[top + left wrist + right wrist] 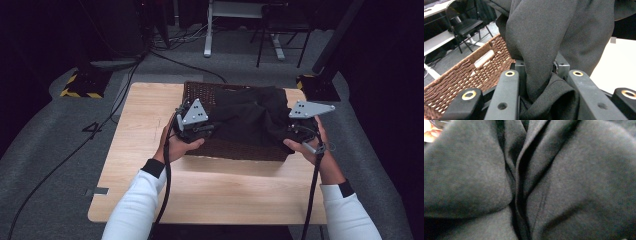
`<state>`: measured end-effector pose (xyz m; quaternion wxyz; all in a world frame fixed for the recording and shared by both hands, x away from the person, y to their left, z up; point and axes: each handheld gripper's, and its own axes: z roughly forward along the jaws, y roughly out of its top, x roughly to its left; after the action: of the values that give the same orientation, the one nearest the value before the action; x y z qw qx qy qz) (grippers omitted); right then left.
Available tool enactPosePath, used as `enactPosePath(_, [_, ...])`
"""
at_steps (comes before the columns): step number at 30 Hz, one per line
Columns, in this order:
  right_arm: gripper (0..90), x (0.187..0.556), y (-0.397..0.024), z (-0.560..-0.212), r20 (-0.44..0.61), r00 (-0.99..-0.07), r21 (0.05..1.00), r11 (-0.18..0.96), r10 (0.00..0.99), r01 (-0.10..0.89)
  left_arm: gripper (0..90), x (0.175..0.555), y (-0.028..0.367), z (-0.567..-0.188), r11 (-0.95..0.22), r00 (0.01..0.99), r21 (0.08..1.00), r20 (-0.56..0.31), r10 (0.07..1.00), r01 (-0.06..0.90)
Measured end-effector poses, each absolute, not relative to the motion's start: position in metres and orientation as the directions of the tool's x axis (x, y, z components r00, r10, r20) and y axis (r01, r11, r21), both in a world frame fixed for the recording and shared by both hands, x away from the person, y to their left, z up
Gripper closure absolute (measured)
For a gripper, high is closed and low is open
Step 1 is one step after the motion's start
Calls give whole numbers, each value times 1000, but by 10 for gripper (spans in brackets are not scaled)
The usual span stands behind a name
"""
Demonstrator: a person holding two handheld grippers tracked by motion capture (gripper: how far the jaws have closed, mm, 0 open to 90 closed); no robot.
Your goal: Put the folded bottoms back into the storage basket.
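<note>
Wooden bench (150,150), a brown woven basket (200,92) on its far half. Black cloth (250,117) heaped over the basket, covering most of it; only the left rear corner of weave and the front wall show from the high view. Left gripper (207,129) at the basket's left front, grey plate on top, held by the left hand (177,145). In the left gripper view its jaws stand close together with a fold of the cloth (541,50) pinched between them, the fabric rising taut above and bunching below; the basket (461,82) wall with its handle slot lies to the left. Right gripper (295,129) at the basket's right front, in the right hand (305,145), buried in cloth. The right gripper view has dark folds (529,180) pressed against the lens, jaws hidden; cannot tell how far open they are or whether they grip. Cables trail from both grippers toward the near edge.
</note>
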<state>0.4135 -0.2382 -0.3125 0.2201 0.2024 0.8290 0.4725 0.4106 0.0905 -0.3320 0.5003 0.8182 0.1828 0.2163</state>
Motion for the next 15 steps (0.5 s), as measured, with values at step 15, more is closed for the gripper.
enactPosePath(15, [631, 445, -224, -319, -156, -826, 867, 476, 542, 149, 730, 429, 98, -339, -430, 808, 894, 159, 568, 127])
